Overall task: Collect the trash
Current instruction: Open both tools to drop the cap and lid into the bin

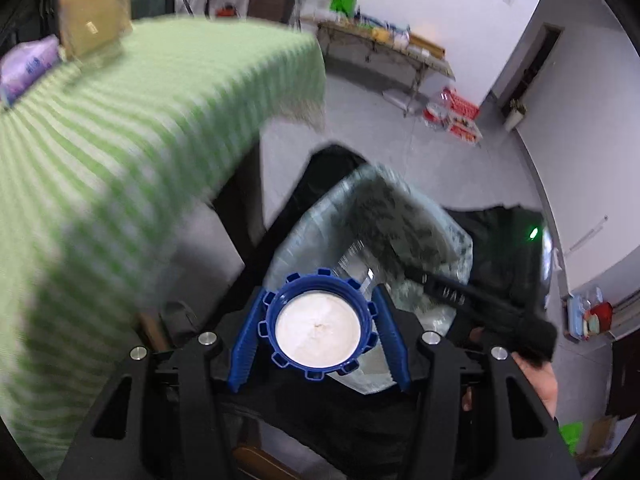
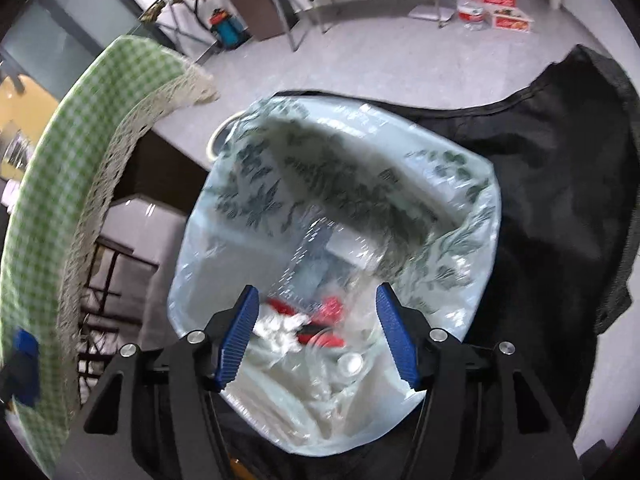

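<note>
Your biggest risk is the bin bag (image 2: 332, 184) itself: the thin leaf-printed liner stands open beside the table (image 1: 120, 128) with its green checked cloth, and its mouth is soft and uneven. If either tool catches the plastic rim, the mouth may fold shut or drag sideways, and whatever you drop could land on the floor (image 2: 360, 60).

Next, your left tool (image 1: 318, 320) is clamped on the blue lid (image 1: 318, 322), white inside facing the camera. It hangs near the bag's edge, not clearly over the middle. Let go from there and the lid may strike the rim and roll off.

Your right tool (image 2: 316, 328) stands wide and empty directly above the bag, where red and white trash (image 2: 312, 320) already lies. Its arm crosses the left view close to the lid, so the two tools could knock together.
</note>
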The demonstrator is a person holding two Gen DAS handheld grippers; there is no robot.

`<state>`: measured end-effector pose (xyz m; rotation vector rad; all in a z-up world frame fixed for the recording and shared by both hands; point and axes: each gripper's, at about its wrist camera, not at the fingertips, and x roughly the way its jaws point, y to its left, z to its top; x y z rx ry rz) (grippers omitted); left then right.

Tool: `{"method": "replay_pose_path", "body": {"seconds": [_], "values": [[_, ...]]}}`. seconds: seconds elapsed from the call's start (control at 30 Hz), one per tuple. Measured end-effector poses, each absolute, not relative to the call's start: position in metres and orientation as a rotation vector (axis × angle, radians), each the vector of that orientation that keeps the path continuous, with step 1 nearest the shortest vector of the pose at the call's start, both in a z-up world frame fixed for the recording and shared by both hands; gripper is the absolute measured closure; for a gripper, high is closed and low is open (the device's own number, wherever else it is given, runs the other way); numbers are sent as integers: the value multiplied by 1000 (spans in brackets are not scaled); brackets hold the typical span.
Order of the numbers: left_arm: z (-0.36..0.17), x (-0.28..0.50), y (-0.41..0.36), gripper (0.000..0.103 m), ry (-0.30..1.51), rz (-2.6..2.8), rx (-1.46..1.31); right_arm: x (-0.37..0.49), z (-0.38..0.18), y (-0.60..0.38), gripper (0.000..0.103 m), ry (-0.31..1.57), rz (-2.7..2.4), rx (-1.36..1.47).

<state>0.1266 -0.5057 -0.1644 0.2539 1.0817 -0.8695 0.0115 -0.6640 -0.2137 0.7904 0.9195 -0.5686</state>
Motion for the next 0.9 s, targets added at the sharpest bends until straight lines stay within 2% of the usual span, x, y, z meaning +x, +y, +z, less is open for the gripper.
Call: {"method": "replay_pose_path", "body": {"seconds": [0.4, 0.57, 0.6, 0.63, 0.9], "values": [[-256, 117, -576, 51, 1252, -869, 392, -16, -212, -686, 44, 840, -708, 819], [-259, 115, -580, 49, 1254, -897, 394, -14, -211, -686, 44, 818, -733, 813], [-258, 116, -580, 42, 1249, -889, 399, -14, -212, -686, 44, 820, -732, 814], [-256, 116, -578, 39, 1245, -881, 401, -13, -212, -685, 44, 822, -730, 816], [-243, 125, -572, 39, 1214, -860, 387, -10, -214, -684, 43, 843, -728, 805]]}}
